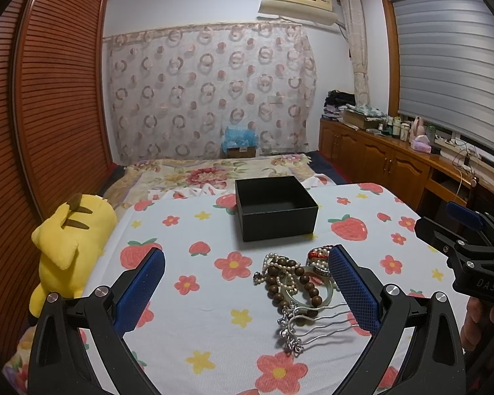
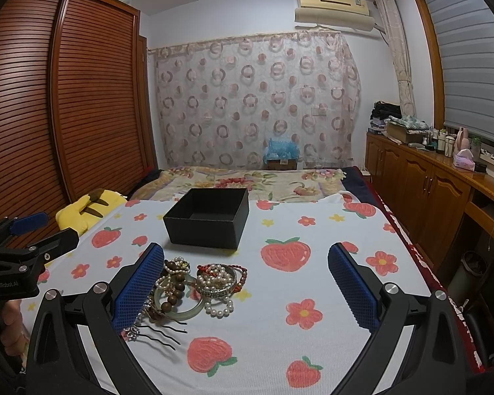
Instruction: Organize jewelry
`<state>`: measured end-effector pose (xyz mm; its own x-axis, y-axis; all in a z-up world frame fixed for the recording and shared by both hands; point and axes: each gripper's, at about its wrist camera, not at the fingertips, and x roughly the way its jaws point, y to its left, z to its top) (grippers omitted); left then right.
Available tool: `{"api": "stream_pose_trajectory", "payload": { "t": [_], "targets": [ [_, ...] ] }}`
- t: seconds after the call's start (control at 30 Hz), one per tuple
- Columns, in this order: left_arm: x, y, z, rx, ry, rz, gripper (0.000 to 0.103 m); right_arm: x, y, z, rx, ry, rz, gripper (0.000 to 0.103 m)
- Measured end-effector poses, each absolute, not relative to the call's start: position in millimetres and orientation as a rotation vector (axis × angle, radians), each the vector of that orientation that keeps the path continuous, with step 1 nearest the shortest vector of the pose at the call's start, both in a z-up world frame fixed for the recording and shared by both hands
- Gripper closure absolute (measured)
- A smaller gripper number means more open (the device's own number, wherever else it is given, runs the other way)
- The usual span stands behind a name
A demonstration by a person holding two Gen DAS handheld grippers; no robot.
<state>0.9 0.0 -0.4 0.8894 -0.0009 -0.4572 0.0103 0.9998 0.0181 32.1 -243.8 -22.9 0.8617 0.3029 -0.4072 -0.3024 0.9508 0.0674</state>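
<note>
A pile of jewelry [image 1: 296,283] lies on the strawberry-print bed cover: brown wooden beads, pearl strands, a pale green bangle [image 2: 181,309], a silver hair comb [image 1: 313,322] and a pearl bracelet with red cord [image 2: 219,279]. An open, empty black box [image 1: 275,207] stands just beyond it, also in the right wrist view [image 2: 209,217]. My left gripper [image 1: 247,293] is open above the cover, the pile near its right finger. My right gripper [image 2: 247,293] is open, the pile by its left finger. Neither holds anything.
A yellow plush toy [image 1: 69,247] lies at the bed's left edge beside the wooden wardrobe [image 1: 49,98]. A wooden cabinet [image 2: 428,191] with bottles and boxes runs along the right. A floral blanket [image 2: 247,177] covers the far bed.
</note>
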Motion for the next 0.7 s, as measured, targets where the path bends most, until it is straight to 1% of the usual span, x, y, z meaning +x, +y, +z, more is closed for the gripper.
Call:
{"api": "stream_pose_trajectory", "payload": {
  "t": [0.37, 0.4, 0.47, 0.7],
  "targets": [
    [1, 0, -1, 0.021, 0.476, -0.006, 0.007, 32, -244, -24, 0.002, 0.428, 0.319, 0.002],
    [-1, -13, 3, 0.021, 0.477, -0.006, 0.007, 32, -244, -25, 0.002, 0.429, 0.320, 0.002],
    [1, -13, 3, 0.021, 0.483, -0.008, 0.007, 33, -243, -25, 0.002, 0.434, 0.322, 0.002],
    [4, -12, -22, 0.041, 0.565, -0.041, 0.007, 32, -241, -30, -0.020, 0.465, 0.355, 0.002]
  ]
}}
